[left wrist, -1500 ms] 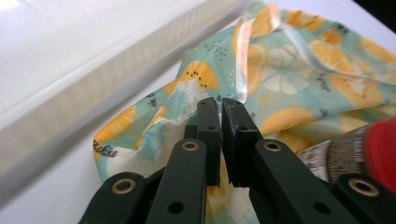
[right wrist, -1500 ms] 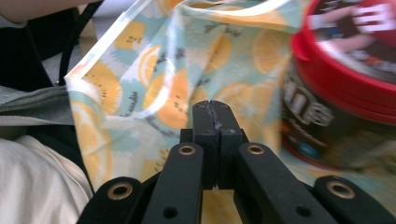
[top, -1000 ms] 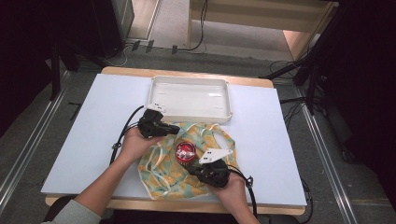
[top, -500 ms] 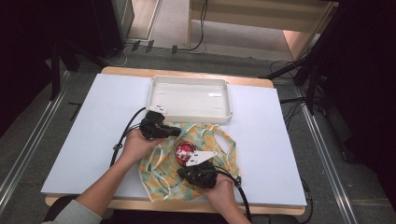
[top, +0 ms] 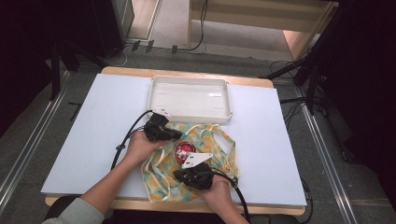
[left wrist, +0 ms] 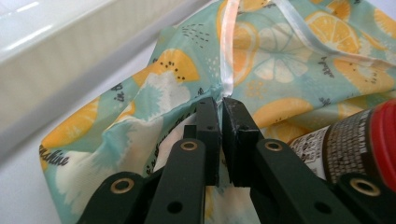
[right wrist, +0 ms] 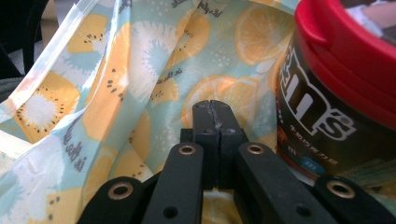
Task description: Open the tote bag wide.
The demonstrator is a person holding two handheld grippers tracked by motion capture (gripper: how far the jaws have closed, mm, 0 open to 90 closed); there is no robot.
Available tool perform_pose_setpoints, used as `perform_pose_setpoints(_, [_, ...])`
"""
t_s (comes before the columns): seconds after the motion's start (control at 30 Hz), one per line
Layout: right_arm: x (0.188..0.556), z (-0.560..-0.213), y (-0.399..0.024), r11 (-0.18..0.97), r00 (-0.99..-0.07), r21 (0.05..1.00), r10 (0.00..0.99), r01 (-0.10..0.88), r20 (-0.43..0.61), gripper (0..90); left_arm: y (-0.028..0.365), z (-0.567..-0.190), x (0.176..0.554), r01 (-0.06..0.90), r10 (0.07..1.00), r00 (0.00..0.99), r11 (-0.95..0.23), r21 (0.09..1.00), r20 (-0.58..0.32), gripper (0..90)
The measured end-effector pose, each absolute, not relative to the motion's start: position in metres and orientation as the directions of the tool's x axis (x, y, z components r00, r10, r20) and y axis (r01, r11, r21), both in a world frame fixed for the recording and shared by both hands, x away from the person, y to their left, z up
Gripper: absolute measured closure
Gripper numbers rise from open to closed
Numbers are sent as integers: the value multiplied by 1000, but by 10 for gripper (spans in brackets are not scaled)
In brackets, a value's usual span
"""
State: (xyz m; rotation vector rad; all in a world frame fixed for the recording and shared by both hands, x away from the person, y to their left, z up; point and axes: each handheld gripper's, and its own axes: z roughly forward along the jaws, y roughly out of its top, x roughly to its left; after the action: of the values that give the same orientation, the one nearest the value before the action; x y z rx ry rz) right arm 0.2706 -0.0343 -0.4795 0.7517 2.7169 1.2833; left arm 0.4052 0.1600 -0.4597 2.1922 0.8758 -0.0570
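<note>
Reaching in from the bottom of the high view, two forearms lie over the near half of the counter (top: pixel 93 121), each hand holding one claw. The left claw (top: pixel 176 135) points toward the middle from the left side, low over the cloth bag (top: pixel 219 140). In the left gripper view its jaws are pressed together on a fold of the bag (left wrist: pixel 261 60), just at a white ribbon seam (left wrist: pixel 227 70). The right claw (top: pixel 180 175) lies near the front edge and points to the left across the bag. In the right gripper view its jaws are fully closed, and the bag's cloth (right wrist: pixel 154 70) rises close around them; I cannot tell if cloth is caught between them.

One bag with an orange and kiwi print lies spread on the counter. One dark jar with a red lid (top: pixel 183 150) stands on it, between the two claws. One white tray (top: pixel 189 112) sits behind the bag, touching its far edge.
</note>
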Motion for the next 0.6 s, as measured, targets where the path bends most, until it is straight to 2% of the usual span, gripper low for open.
perform_pose_setpoints(0.33, [271,-465,-44,497,-871,755,451,427,195,894,168,-437,396,570,549,784,-454,685,-288,806])
perform_pose_setpoints(0.47, [269,-454,-50,479,-872,769,445,423,203,857,171,-429,392,560,536,792,-448,696,-292,745])
perform_pose_setpoints(0.6, [268,-447,-54,483,-879,775,435,409,193,776,174,-417,384,554,528,797,-445,704,-293,720])
